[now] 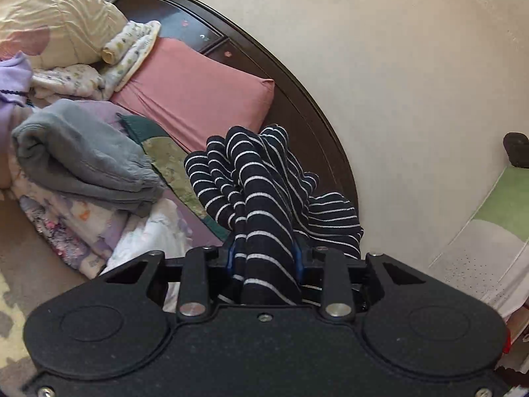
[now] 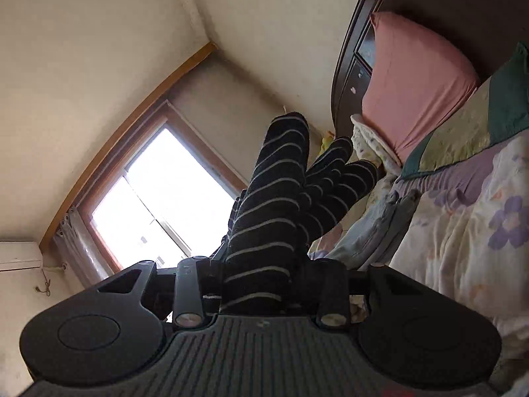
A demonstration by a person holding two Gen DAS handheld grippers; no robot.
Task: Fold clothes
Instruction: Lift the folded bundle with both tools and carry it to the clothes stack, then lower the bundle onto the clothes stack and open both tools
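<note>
A dark navy garment with thin white stripes (image 1: 261, 192) is bunched between the fingers of my left gripper (image 1: 264, 258), which is shut on it and holds it up in the air beside the bed. The same striped garment (image 2: 277, 198) fills the right wrist view, where my right gripper (image 2: 261, 274) is also shut on it. The cloth hides the fingertips of both grippers. Both grippers are lifted above the bed and tilted.
A bed with a floral purple quilt (image 2: 463, 218) holds a folded grey sweatshirt (image 1: 82, 158), a pink pillow (image 1: 198, 92), a cream duvet (image 1: 49, 16) and small patterned clothes (image 1: 132, 46). A dark wooden headboard (image 1: 291, 99) meets the wall. A window (image 2: 158, 205) is at the left.
</note>
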